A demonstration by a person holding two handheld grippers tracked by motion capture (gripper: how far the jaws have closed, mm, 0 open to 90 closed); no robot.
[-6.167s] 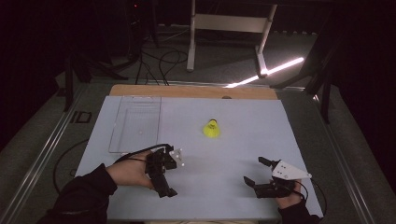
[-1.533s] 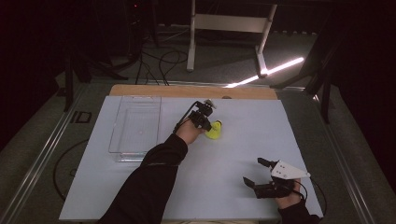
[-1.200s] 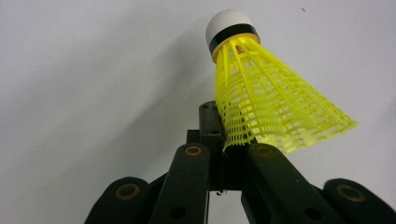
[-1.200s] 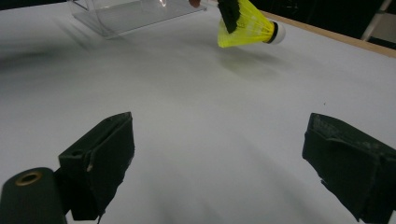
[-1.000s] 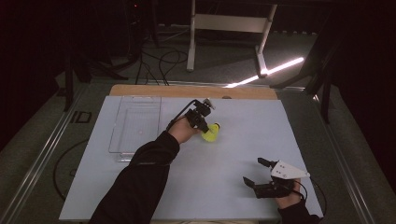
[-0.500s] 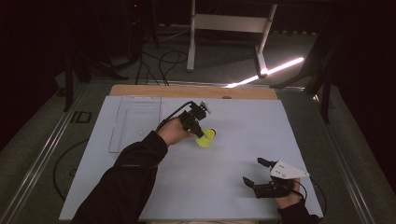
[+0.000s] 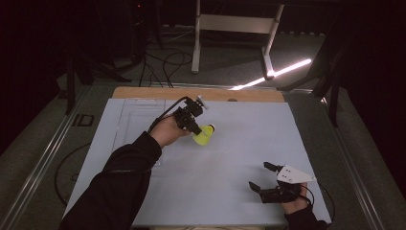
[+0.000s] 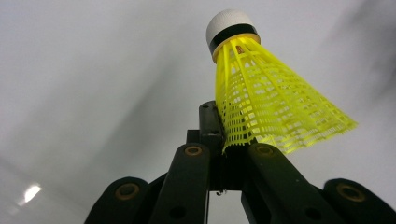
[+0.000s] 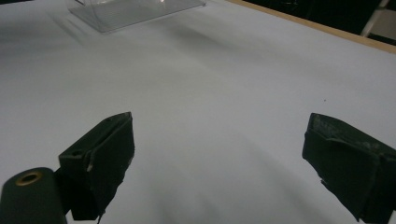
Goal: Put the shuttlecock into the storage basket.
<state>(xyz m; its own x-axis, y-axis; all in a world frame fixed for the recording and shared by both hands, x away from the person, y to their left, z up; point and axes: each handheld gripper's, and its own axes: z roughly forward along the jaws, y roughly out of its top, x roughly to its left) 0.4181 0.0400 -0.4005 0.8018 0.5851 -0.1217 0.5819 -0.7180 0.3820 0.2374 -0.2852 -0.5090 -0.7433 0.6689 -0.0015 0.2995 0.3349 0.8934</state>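
Observation:
A yellow shuttlecock point(image 7: 205, 135) with a white cork tip hangs above the middle of the white table point(image 7: 249, 139). My left gripper point(image 7: 192, 126) is shut on the rim of its mesh skirt. In the left gripper view the shuttlecock point(image 8: 266, 102) stands up from between the closed jaws of the left gripper point(image 8: 225, 142), cork end pointing away. My right gripper point(image 7: 259, 176) rests near the table's front right, open with nothing between its jaws. The right gripper view shows the right gripper point(image 9: 219, 154) with bare table between its wide-apart pads.
A clear plastic tray point(image 7: 131, 120) lies on the back left of the table, left of my left hand; it is the same clear tray point(image 9: 135, 11) seen far off in the right gripper view. A wooden strip point(image 7: 201, 94) runs along the far edge.
The left gripper went from the front left to the shuttlecock, closed on it, then lifted it and carried it left and toward the person. The right gripper has stayed put.

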